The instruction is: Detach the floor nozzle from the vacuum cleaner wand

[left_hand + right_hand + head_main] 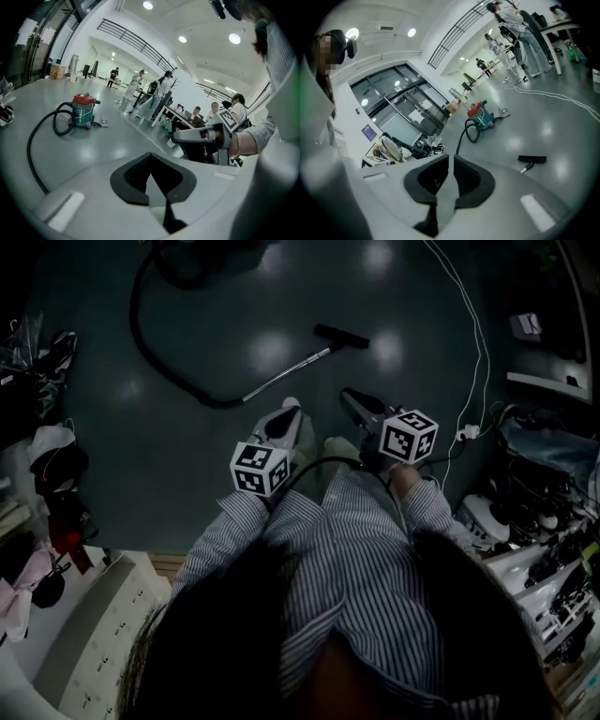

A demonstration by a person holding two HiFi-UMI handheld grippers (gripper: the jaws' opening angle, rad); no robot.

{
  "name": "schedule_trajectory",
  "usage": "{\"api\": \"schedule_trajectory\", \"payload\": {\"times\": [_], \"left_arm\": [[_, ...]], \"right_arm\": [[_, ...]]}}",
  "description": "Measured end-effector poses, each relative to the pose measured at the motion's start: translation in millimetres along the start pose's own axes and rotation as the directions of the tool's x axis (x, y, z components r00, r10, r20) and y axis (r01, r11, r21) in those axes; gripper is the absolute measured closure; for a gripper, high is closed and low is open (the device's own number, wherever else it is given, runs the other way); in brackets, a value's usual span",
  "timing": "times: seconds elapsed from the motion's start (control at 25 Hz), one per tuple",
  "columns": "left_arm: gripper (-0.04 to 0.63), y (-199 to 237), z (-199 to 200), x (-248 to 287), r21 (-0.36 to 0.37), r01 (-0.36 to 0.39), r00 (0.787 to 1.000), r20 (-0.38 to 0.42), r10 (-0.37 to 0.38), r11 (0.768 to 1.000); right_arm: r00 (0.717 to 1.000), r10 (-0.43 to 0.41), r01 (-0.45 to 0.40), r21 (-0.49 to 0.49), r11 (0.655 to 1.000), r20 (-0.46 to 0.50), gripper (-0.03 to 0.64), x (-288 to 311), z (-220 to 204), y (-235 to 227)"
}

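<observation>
Head view: L tool (289, 407) shut, R tool (349, 395) barely apart, both empty; floor nozzle (341, 336) on wand (281, 377).

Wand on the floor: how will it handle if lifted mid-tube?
The wand looks like a shiny metal tube: probably stiff, somewhat slippery. The floor nozzle on one end and the hose on the other likely make it tip or drag.

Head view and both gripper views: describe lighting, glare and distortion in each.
Head view: dim and underexposed, ceiling lamps mirrored as pale glare spots on the glossy floor near the floor nozzle. Left gripper view: bright, fisheye-bent, black corners; the vacuum canister is sharp. Right gripper view: same bending, tilted room, floor glare.
</observation>
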State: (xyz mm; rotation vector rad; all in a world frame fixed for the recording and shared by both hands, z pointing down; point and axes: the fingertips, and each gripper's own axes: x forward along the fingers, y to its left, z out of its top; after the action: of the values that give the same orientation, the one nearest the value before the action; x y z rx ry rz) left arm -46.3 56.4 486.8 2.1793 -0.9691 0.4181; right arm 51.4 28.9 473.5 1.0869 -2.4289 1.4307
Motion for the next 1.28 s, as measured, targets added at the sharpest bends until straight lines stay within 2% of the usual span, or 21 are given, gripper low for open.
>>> {"api": "schedule_trajectory", "payload": {"times": [0.2,0.44,0.6,0.76,0.92,1.04,1.16,1.28], "left_arm": [[0.589,34,8,30,0.025,0.016,0.999,-0.032,-0.015,1.000],[0.588,86,17,80,0.020,-0.035,0.999,-0.040,0.036,0.999],[0.588,110,-2,126,0.057,-0.008,0.997,-0.081,0.012,0.998],[0.588,142,-28,170,0.014,-0.014,0.995,-0.100,0.015,1.000],[0.583,171,-74,209,0.065,0.006,0.987,-0.158,0.004,0.998],[0.559,202,-127,244,0.085,0.051,0.971,-0.237,-0.029,0.995],[0.536,238,-183,276,0.142,0.062,0.953,-0.302,-0.017,0.988],[0.535,280,-235,313,0.215,0.059,0.948,-0.318,0.012,0.975]], "right_arm": [[0.999,-0.043,0.042,0.043,0.998,0.022,0.588,37,22,-27],[0.998,-0.055,0.055,-0.009,0.998,-0.042,0.584,80,20,-64],[0.994,-0.063,0.062,-0.017,0.998,-0.094,0.584,109,8,-103],[0.990,-0.101,0.102,0.005,0.995,-0.103,0.584,136,-6,-155],[0.987,-0.118,0.124,0.040,0.992,-0.113,0.551,163,-33,-206],[0.984,-0.148,0.155,0.067,0.986,-0.097,0.517,183,-55,-256],[0.983,-0.175,0.180,0.091,0.979,-0.062,0.509,197,-80,-307],[0.983,-0.178,0.182,0.105,0.978,-0.042,0.511,218,-111,-358]]}}
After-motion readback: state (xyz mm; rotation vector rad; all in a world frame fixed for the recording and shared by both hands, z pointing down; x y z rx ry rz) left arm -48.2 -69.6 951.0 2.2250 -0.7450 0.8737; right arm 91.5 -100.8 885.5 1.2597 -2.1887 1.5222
